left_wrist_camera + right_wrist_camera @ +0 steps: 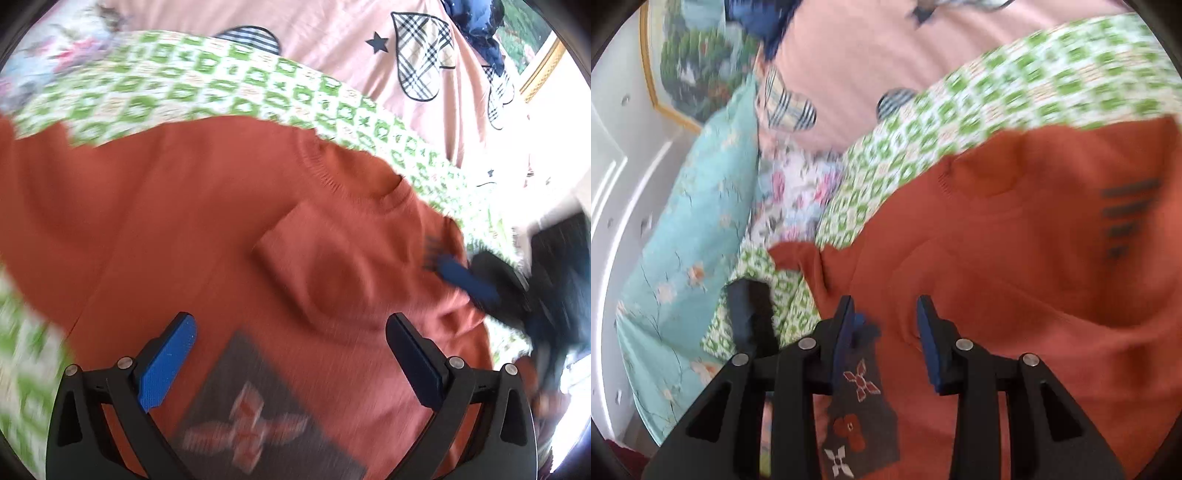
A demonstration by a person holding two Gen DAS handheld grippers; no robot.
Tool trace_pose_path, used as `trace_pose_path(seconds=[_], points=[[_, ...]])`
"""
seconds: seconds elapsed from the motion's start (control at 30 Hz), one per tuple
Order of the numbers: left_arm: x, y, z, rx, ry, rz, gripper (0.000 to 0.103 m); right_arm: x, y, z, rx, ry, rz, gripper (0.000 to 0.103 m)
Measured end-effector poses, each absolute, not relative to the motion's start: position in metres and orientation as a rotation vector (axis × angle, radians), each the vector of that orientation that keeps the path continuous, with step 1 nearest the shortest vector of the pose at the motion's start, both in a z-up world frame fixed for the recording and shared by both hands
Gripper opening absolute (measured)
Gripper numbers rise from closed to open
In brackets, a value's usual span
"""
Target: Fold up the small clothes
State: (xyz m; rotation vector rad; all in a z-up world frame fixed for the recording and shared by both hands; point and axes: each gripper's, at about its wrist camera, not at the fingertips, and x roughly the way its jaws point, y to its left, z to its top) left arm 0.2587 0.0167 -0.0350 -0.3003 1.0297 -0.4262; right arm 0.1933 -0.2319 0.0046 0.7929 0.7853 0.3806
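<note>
Lay spread on the green-patterned sheet [229, 77] over the bed: orange sweater [207, 206], collar toward the pink duvet [332, 40], one cuff or sleeve end folded across the chest, grey flower patch [862, 413] nearest both cameras.

Risks, as judged: a sleeve fold slipping loose if the knit were dragged rather than lifted; the sheet pinched along with the sweater if a finger dug too deep at the hem; a lopsided fold if the two grippers took hold at uneven heights. Blur in both views, so exact edge lines hard to read.

Left gripper [291, 354] spread wide, nothing between the fingers, angled steeply down over the patch near the hem. Right gripper [886, 325] partly spread, pointed more shallowly across the sweater toward the collar, knit and patch edge visible in the gap but no firm pinch seen; pads not pressing cloth as far as could be told. Seen from the left view, right gripper low at the sweater's side edge, just beside the dark stripes [1126, 218].
</note>
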Motion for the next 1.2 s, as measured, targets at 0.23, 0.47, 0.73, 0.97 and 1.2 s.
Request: trace_pose_path(seconds=[0.23, 0.47, 0.73, 0.97, 1.2], points=[[0.320, -0.014, -0.056, -0.231, 1.066, -0.596, 0.081, 0.116, -0.283, 0.015, 0.852, 0.692, 0.187, 0.038], [0.284, 0.024, -0.029, -0.312, 0.910, -0.501, 0.005, 0.092, -0.320, 0.017, 0.843, 0.652, 0.064, 0.038], [0.272, 0.055, -0.063, -0.445, 1.029, -0.573, 0.048, 0.100, -0.352, -0.006, 0.762, 0.734, -0.124, 0.040], [0.275, 0.045, -0.033, -0.347, 0.882, -0.500, 0.003, 0.115, -0.383, -0.015, 0.687, 0.814, -0.233, 0.051], [0.268, 0.081, -0.058, -0.439, 0.929, -0.375, 0.003, 0.161, -0.383, -0.042, 0.604, 0.919, -0.214, 0.060]])
